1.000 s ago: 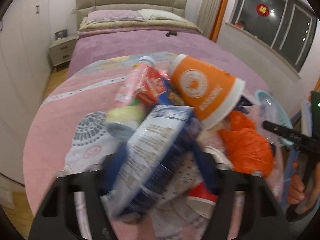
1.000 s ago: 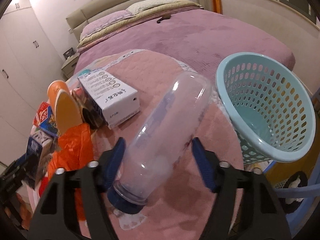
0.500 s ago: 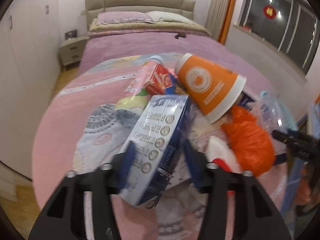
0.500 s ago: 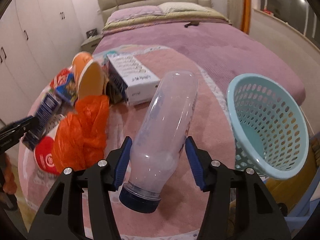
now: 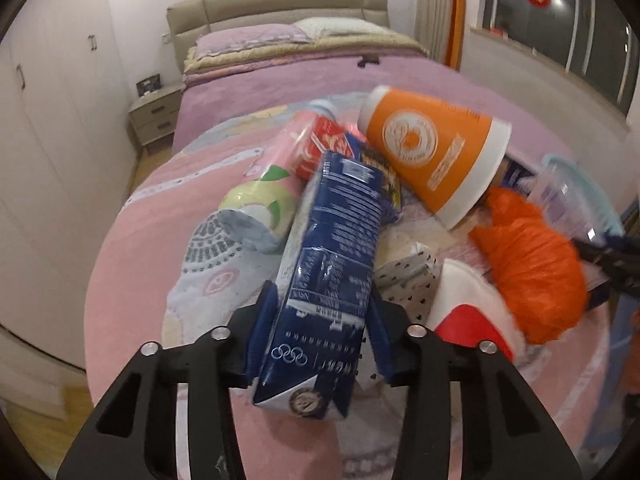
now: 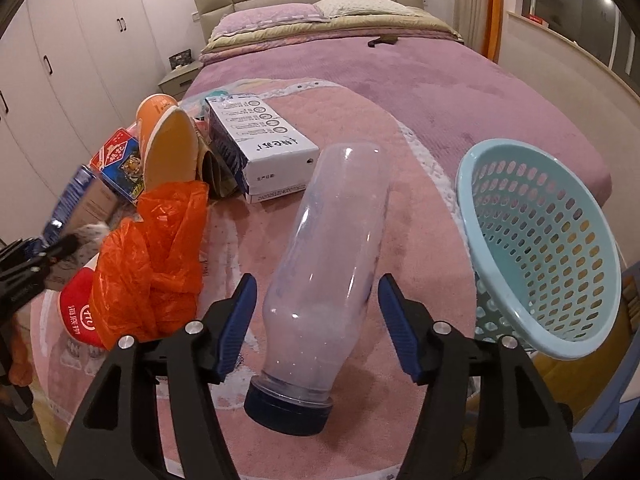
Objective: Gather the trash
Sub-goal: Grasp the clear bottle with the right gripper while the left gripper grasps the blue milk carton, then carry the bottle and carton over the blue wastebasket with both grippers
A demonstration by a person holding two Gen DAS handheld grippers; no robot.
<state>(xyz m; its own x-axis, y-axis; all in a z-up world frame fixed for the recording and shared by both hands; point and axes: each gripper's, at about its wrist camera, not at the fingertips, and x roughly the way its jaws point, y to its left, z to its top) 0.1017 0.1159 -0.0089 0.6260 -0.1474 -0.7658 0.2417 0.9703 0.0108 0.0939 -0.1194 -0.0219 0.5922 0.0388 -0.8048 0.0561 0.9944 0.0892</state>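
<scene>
While its jaws have just been closing, the left gripper (image 5: 322, 316) at the bottom centre of its view is clamped on a dark blue carton (image 5: 332, 264), both blue pads pressed against the carton's sides. The carton runs up the middle of the frame, tilted, its folded end toward the camera. Just left of it lies a pink and green bottle (image 5: 264, 196) on its side; behind them sits a red packet (image 5: 326, 146). To the upper right an orange paper cup (image 5: 432, 156) lies tipped, its white rim toward the lower right. Below that, at the right, is a crumpled orange plastic bag (image 5: 532, 264), with a red and white lid-like item (image 5: 468, 320) beside it. All rest on a pink blanket (image 5: 136, 264) on the bed.

In the right wrist view, the right gripper (image 6: 316, 320) has its jaws apart, having just been opening, with a clear plastic bottle (image 6: 336, 248) between them, blue cap toward the camera; a gap shows on each side. A white box (image 6: 264, 148) lies beyond in the upper centre, and a light blue perforated basket (image 6: 544, 248) stands tilted at the right edge.
</scene>
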